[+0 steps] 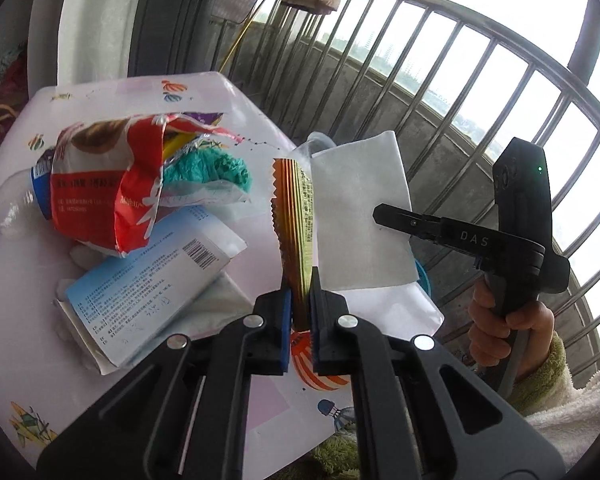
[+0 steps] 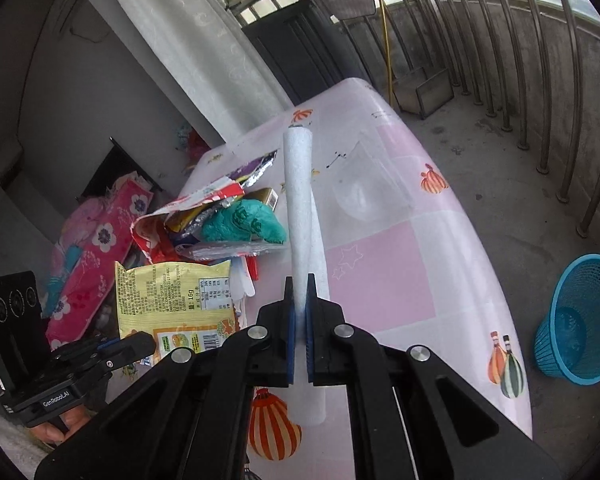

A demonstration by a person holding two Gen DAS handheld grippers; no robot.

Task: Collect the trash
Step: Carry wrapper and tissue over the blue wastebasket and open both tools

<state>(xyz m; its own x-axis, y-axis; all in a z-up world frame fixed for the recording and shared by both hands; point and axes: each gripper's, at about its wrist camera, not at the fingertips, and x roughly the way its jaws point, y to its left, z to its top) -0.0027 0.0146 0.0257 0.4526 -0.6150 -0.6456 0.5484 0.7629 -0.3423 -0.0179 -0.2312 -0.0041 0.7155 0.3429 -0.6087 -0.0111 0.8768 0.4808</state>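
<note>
Gripping litter in both hands, the moment is one of carriage rather than picking. The left tongs (image 1: 300, 312) are closed on a flat yellow-green snack wrapper with serrated edges (image 1: 296, 224), which is pinched at its lower end and stands edge-on to the left wrist camera, its long axis running straight out along the fingers and upward. The right tongs (image 2: 299, 320) are closed on a folded white paper tissue (image 2: 300, 208), likewise held near one end, with its long axis in line with the fingers and its free end pointing away over the pink patterned worktop (image 2: 380, 272).

The blue plastic mesh waste basket (image 2: 576, 320) is seen on the concrete floor, well apart from the worktop and off to the right of the right tongs; the right hand is judged the nearer to it, so the tissue would probably be carried rightward and down first.

More litter is left on the worktop: a torn red snack bag (image 1: 104, 184), a clear plastic bottle with a blue cap (image 1: 8, 216), a crumpled teal bag (image 1: 212, 168) and a pale blue printed packet (image 1: 148, 272).
</note>
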